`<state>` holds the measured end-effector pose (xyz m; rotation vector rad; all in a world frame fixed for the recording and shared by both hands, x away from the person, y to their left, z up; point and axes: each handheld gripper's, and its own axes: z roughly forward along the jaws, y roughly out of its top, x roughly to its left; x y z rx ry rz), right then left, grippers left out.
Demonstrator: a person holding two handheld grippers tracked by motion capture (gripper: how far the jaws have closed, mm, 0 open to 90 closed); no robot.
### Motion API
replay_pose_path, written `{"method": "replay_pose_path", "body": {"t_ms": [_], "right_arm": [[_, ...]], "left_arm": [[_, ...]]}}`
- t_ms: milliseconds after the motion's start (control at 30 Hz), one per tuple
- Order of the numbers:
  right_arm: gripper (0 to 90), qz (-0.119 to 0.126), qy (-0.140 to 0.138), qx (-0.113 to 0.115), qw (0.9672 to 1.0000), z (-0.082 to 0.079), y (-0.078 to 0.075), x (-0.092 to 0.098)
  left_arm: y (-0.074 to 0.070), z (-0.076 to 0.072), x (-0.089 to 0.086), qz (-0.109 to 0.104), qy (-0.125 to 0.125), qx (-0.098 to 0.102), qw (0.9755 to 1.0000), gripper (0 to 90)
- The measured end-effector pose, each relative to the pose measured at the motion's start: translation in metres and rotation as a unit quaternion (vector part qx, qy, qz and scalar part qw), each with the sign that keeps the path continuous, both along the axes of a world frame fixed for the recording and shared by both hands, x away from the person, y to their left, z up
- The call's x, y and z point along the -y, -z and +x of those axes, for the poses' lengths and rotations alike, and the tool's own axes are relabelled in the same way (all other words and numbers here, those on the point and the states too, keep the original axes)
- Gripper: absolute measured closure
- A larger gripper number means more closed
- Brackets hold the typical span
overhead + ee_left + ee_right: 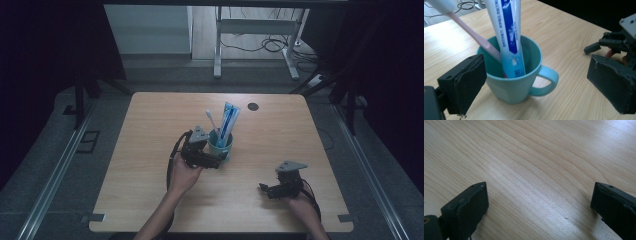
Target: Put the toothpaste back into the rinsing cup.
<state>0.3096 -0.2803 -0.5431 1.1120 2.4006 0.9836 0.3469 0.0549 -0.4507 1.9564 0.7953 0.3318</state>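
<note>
A teal mug [220, 146] stands near the middle of the wooden table [150, 130]. It holds a blue-and-white toothpaste tube [230, 120] and a pink toothbrush [211, 121], both leaning out of it. My left gripper [216, 159] is open at the mug's near left side. In the left gripper view the mug [514, 87] sits between the spread jaws of that gripper [537, 75], handle toward the right jaw, with the tube [509, 35] and toothbrush [471, 32] rising from it. My right gripper [267, 189] is open and empty low over bare wood at the front right [542, 200].
A small black round hole [253, 106] marks the table's far side. Beyond the table stand white desk legs [218, 45] and floor cables [270, 45]. The other hand's gripper [614, 42] appears past the mug in the left gripper view.
</note>
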Motion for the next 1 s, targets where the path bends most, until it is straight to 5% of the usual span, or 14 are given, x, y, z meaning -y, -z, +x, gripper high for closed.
{"method": "replay_pose_path", "body": {"t_ms": [1000], "right_arm": [[1.0, 0.000, 0.000, 0.001, 1.0000, 0.000, 0.000, 0.000]], "left_arm": [[0.016, -0.036, -0.058, 0.002, -0.032, -0.022, 0.9993, 0.0]]}}
